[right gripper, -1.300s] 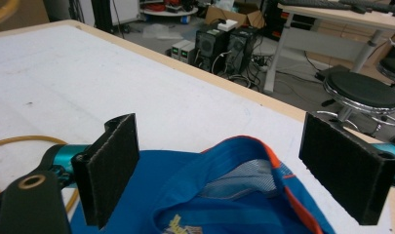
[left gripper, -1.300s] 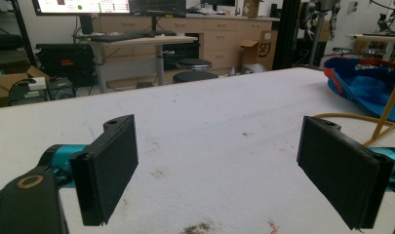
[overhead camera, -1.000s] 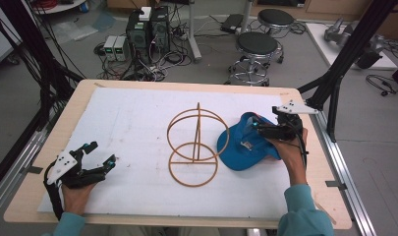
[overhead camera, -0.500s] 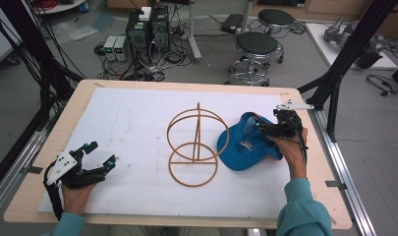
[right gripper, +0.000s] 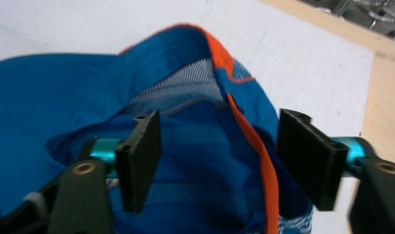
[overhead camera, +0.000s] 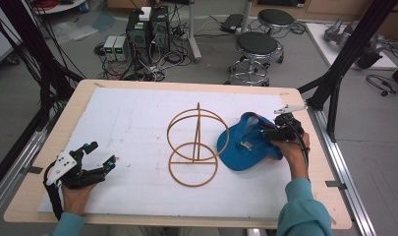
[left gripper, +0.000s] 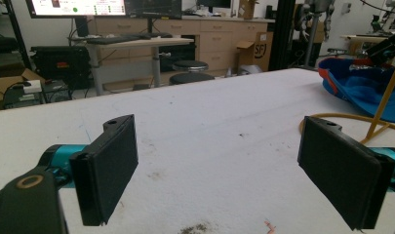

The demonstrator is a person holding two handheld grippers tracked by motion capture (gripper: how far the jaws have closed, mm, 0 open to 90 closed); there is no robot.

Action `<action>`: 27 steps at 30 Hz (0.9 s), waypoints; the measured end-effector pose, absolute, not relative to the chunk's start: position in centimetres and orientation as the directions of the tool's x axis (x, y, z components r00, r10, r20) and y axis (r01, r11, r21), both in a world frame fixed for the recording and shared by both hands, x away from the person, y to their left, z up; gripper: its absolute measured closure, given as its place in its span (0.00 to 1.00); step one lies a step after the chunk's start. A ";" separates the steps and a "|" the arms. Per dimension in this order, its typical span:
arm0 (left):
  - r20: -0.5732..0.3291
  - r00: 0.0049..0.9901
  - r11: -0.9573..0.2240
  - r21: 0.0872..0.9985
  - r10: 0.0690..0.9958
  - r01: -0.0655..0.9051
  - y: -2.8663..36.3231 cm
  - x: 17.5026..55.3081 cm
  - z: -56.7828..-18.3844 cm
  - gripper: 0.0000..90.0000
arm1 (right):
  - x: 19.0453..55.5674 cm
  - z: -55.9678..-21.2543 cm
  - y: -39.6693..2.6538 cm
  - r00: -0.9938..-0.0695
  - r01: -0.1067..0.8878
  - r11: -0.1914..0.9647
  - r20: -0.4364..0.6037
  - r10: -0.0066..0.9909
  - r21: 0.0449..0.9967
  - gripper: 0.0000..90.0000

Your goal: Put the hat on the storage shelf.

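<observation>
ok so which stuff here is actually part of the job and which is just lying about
In the job: blue cap, with the right gripper straddling its rim, jaws just been closing but pads not yet pressing; wooden ring stand beside it.

Lying about: left gripper, open and idle; stools and computers behind the table.

Blue cap point(overhead camera: 245, 145) with orange trim and grey mesh lining; tan wire stand point(overhead camera: 194, 145); white mat point(overhead camera: 137, 123) on a pale wood tabletop point(overhead camera: 49, 132); black fingers point(right gripper: 141, 156).

The left black two-jaw gripper point(overhead camera: 99, 156) rests low, jaws wide apart; the right black two-jaw gripper point(overhead camera: 266, 132) has just been closing its jaws.
</observation>
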State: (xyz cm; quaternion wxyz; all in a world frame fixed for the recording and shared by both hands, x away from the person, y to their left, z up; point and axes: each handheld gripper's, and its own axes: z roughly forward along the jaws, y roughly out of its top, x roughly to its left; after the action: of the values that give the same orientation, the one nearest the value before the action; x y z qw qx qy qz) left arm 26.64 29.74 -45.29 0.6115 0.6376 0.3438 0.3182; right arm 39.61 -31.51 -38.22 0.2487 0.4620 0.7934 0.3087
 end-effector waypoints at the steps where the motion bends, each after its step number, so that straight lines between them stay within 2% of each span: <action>1: -0.014 0.561 -0.016 0.999 0.828 0.049 29.7 26.6 -45.3 0.17 | 39.7 -38.4 -31.6 -0.438 0.601 0.370 -0.095 0.894 0.708 0.40; 3: -0.012 0.560 -0.018 0.999 0.828 0.049 29.7 26.6 -45.3 0.17 | 39.7 -38.6 -31.8 -0.441 0.619 0.364 -0.075 0.894 0.696 0.45; 5: -0.012 0.560 -0.018 0.999 0.828 0.048 29.7 26.6 -45.3 0.17 | 39.7 -38.7 -31.8 -0.427 0.627 0.374 -0.099 0.899 0.683 0.51; 13: -0.011 0.562 -0.017 0.999 0.827 0.045 29.7 26.6 -45.3 0.17 | 39.8 -39.1 -32.0 -0.415 0.652 0.394 -0.131 0.900 0.648 0.54; 18: -0.010 0.563 -0.017 0.999 0.826 0.043 29.7 26.6 -45.3 0.17 | 39.8 -39.0 -32.1 -0.417 0.657 0.397 -0.130 0.900 0.641 0.77; 22: -0.009 0.563 -0.018 0.999 0.826 0.042 29.7 26.6 -45.3 0.17 | 39.8 -39.1 -32.1 -0.391 0.672 0.384 -0.137 0.910 0.633 0.83; 23: -0.009 0.563 -0.018 0.999 0.826 0.042 29.7 26.6 -45.3 0.17 | 39.9 -39.2 -32.1 -0.410 0.684 0.374 -0.093 0.907 0.626 0.86; 25: -0.009 0.564 -0.018 0.999 0.826 0.042 29.7 26.6 -45.3 0.17 | 39.9 -39.3 -32.0 -0.408 0.691 0.385 -0.109 0.907 0.612 0.92; 27: -0.009 0.564 -0.017 0.999 0.826 0.042 29.7 26.6 -45.3 0.17 | 39.9 -39.3 -32.1 -0.411 0.698 0.369 -0.079 0.908 0.613 0.96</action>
State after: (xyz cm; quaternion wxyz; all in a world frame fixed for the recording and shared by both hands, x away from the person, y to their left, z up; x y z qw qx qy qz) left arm 26.56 29.75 -45.31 0.6129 0.6374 0.3401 0.3199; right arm 39.89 -32.07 -39.28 0.2078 0.5015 0.8009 0.2526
